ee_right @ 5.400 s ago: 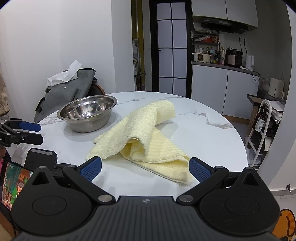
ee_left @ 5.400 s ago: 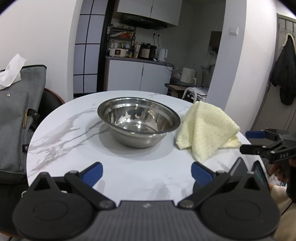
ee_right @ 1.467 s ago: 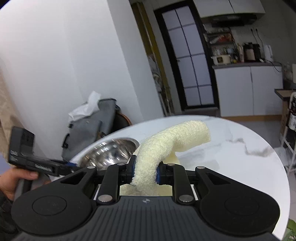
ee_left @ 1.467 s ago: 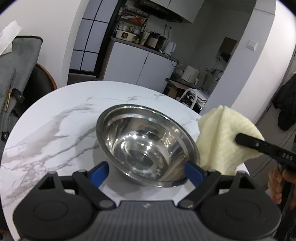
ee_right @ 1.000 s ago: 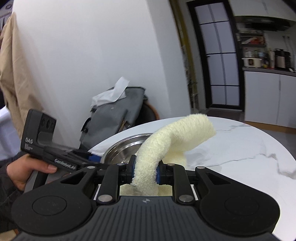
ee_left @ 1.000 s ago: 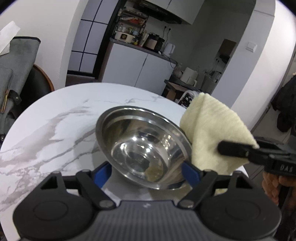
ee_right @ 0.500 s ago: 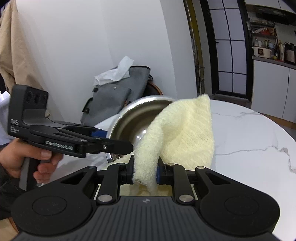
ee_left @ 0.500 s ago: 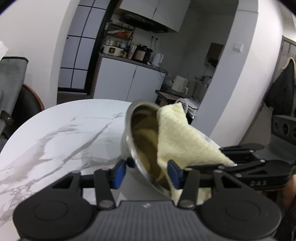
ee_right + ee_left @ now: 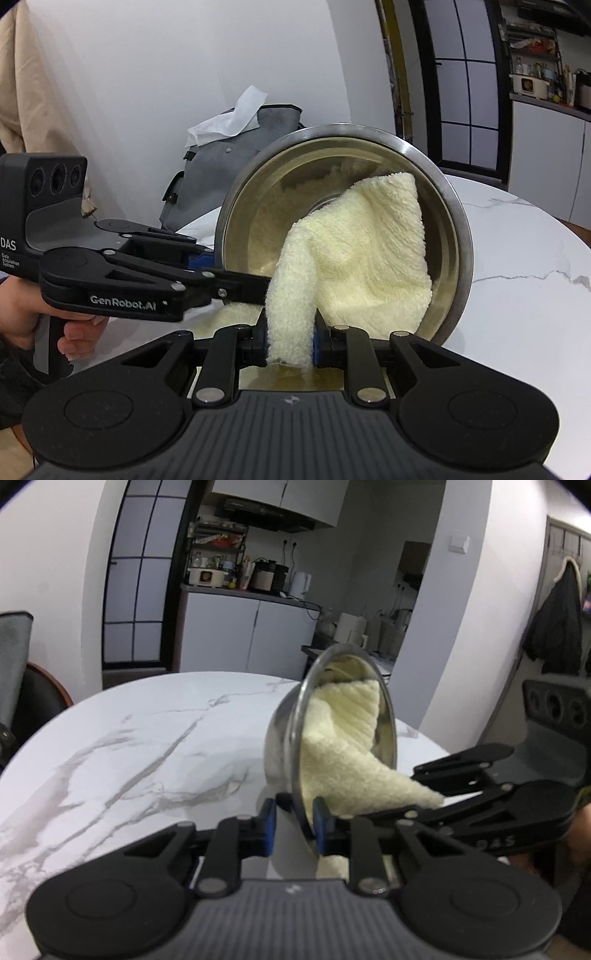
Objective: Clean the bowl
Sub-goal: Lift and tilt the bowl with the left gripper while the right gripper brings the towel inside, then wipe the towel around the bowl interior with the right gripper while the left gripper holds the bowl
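Work is only just starting, I think. On my left, my left gripper (image 9: 293, 821) has just been closing, and it now pinches the rim of the shiny round steel bowl (image 9: 448, 206), tipping it up on its edge on the white marble table (image 9: 140, 746). On my right, my right gripper (image 9: 290, 341) squeezes the fluffy pale yellow cloth (image 9: 369, 251), which is pushed inside the bowl. Rubbing all around the inside is still to do.

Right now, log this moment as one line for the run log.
left gripper: jaws just closed on bowl rim | bowl: tipped on edge | right gripper: shut on cloth | cloth: inside bowl
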